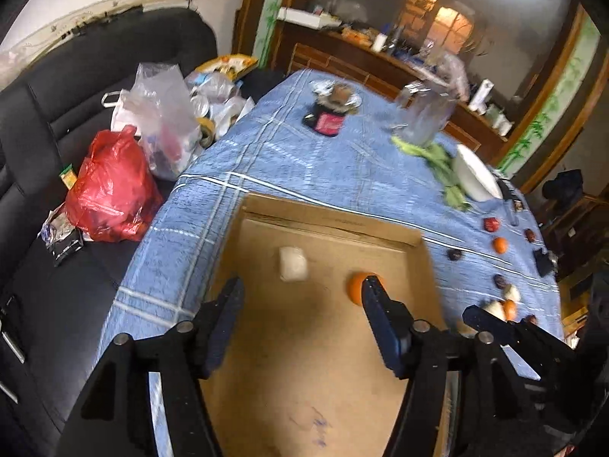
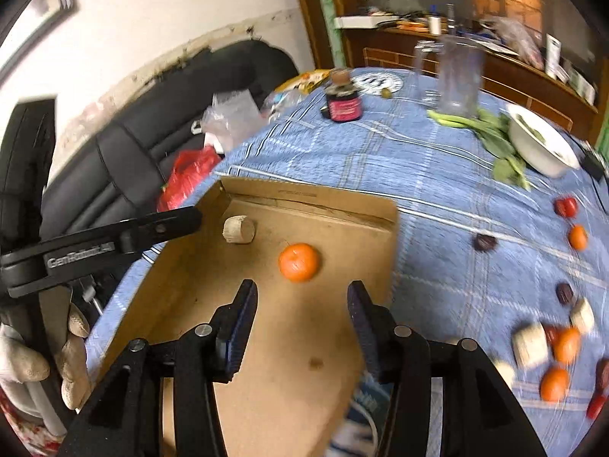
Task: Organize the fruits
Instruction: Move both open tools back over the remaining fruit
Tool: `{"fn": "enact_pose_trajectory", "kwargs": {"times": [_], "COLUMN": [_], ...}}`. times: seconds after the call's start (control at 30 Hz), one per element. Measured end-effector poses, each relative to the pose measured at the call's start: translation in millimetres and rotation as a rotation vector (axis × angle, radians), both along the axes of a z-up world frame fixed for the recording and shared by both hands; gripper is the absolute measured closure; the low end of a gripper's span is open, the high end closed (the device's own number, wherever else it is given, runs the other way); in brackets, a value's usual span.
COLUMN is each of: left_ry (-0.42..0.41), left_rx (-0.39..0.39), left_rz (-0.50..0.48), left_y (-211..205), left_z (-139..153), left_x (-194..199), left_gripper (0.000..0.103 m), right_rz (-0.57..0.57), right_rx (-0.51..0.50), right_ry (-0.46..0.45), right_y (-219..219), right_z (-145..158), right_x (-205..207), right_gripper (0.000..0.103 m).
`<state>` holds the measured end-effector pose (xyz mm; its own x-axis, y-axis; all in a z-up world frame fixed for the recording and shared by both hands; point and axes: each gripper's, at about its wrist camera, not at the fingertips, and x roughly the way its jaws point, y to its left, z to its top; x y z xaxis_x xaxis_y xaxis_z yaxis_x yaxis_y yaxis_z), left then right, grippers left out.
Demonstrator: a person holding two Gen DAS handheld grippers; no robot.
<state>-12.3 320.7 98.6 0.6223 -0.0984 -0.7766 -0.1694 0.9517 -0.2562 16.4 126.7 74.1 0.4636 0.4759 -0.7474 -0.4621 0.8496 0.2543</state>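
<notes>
A shallow cardboard box (image 1: pixel 304 342) (image 2: pixel 266 323) lies on the blue checked tablecloth. In it sit an orange mandarin (image 2: pixel 298 262) (image 1: pixel 354 287) and a pale chunk (image 2: pixel 239 229) (image 1: pixel 293 263). My left gripper (image 1: pixel 300 297) is open and empty over the box. My right gripper (image 2: pixel 300 297) is open and empty just short of the mandarin; it also shows in the left wrist view (image 1: pixel 491 316). Loose fruits lie to the right of the box: mandarins (image 2: pixel 577 237), dark fruits (image 2: pixel 484 243), red ones (image 2: pixel 566 206) and pale chunks (image 2: pixel 531 339).
A dark jar (image 2: pixel 342 104), clear glass jug (image 2: pixel 456 76), leafy greens (image 2: pixel 495 133) and a white bowl (image 2: pixel 540 144) stand at the table's far side. A black sofa (image 1: pixel 57 133) with plastic bags (image 1: pixel 110 186) lies left of the table.
</notes>
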Motion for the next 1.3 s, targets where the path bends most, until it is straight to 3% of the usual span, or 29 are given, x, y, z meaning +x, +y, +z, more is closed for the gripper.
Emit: {"fn": "enact_pose_trajectory", "kwargs": {"times": [0.3, 0.43, 0.8, 0.97, 1.3], "left_ry": [-0.078, -0.066, -0.002, 0.030, 0.052], "left_rx": [-0.012, -0.001, 0.042, 0.057, 0.054], "left_rz": [-0.129, -0.216, -0.338, -0.363, -0.407], "left_y": [-82.7, -126.9, -202.3, -220.4, -241.2], "left_z": [12.4, 5.7, -21.2, -34.8, -55.4], "left_x": [-49.3, -54.0, -49.3, -42.4, -32.3], "left_gripper": [0.032, 0.032, 0.032, 0.032, 0.033], "right_rz": [-0.128, -0.204, -0.476, -0.508, -0.502], "right_rx": [0.068, 0.048, 0.007, 0.018, 0.022], "right_ry": [-0.032, -0.031, 0.016, 0.029, 0.054], "right_y": [-93.7, -145.3, -295.3, -319.4, -321.6], "right_z": [3.3, -3.5, -33.0, -39.1, -52.4], "right_x": [-58.9, -75.2, -95.0, -90.8, -67.2], "right_gripper": [0.041, 0.040, 0.041, 0.041, 0.041]}}
